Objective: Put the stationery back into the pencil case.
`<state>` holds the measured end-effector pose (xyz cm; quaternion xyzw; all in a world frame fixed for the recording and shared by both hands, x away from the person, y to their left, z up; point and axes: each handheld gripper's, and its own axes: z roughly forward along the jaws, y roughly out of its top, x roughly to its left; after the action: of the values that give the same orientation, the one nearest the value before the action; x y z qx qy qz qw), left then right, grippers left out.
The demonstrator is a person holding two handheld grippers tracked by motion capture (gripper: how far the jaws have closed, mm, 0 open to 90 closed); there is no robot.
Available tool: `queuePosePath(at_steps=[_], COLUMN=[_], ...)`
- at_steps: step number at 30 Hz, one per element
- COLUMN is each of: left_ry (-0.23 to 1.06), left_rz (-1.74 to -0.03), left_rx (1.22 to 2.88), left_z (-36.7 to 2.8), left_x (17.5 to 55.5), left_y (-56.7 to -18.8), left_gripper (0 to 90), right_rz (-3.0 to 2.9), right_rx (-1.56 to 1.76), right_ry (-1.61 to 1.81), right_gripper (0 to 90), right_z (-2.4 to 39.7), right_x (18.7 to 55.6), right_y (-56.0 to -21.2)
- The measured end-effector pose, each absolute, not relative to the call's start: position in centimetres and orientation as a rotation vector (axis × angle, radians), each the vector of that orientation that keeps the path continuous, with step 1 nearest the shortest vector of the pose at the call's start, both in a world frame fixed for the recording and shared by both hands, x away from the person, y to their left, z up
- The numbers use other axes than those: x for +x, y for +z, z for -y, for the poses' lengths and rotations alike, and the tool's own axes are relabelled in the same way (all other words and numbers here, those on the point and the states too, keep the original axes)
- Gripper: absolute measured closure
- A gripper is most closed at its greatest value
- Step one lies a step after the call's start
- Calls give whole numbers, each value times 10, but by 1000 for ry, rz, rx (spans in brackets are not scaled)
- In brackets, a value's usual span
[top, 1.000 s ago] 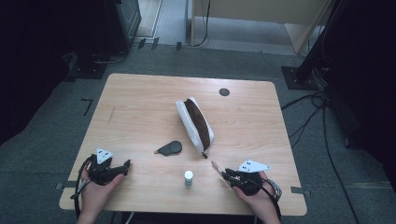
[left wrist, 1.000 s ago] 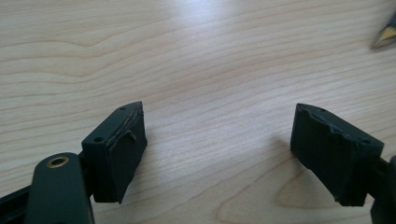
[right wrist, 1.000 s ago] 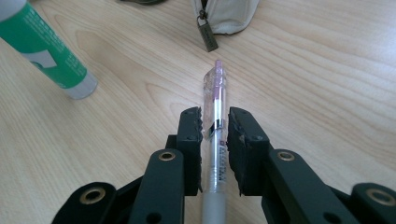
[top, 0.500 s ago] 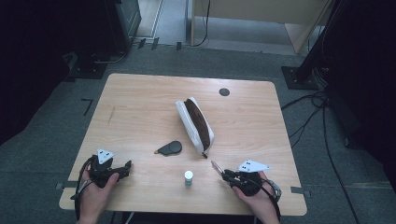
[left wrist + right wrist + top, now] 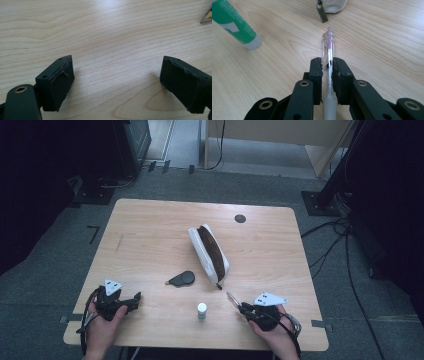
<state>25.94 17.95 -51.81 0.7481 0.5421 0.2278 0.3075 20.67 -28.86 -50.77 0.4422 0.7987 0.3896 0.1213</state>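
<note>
In the high view, the right tongs (image 5: 239,306) rest low on the near right part of the light wooden counter (image 5: 150,235) and grasp a thin transparent pen with a pink inner tube (image 5: 231,298). The pen points away from the hand, up and to the left, toward the near end of the white fabric pencil pouch with an open dark zipper (image 5: 210,254). I judge it is held like this so it can go into the pouch. The left tongs (image 5: 134,300) rest at the near left.

In the left gripper view, the tongs are released and wide apart, with bare wood between them.

In the right gripper view, the tongs (image 5: 327,65) are clenched on the pen (image 5: 328,43), whose long axis runs straight forward, toward the metal zipper tab (image 5: 321,13). A green tube with a grey cap (image 5: 235,23) stands at the left.
</note>
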Motion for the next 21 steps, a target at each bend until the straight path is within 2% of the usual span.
queuePosePath(at_steps=[21], left_ry=[603], left_rz=[-1434], left_rx=[1977], left_z=[-179], left_x=[259], left_y=[-518], left_gripper=[121], right_rz=[-2328], right_rx=[1247], right_ry=[1061], right_gripper=[799], right_z=[281], right_x=[205], right_y=[-516])
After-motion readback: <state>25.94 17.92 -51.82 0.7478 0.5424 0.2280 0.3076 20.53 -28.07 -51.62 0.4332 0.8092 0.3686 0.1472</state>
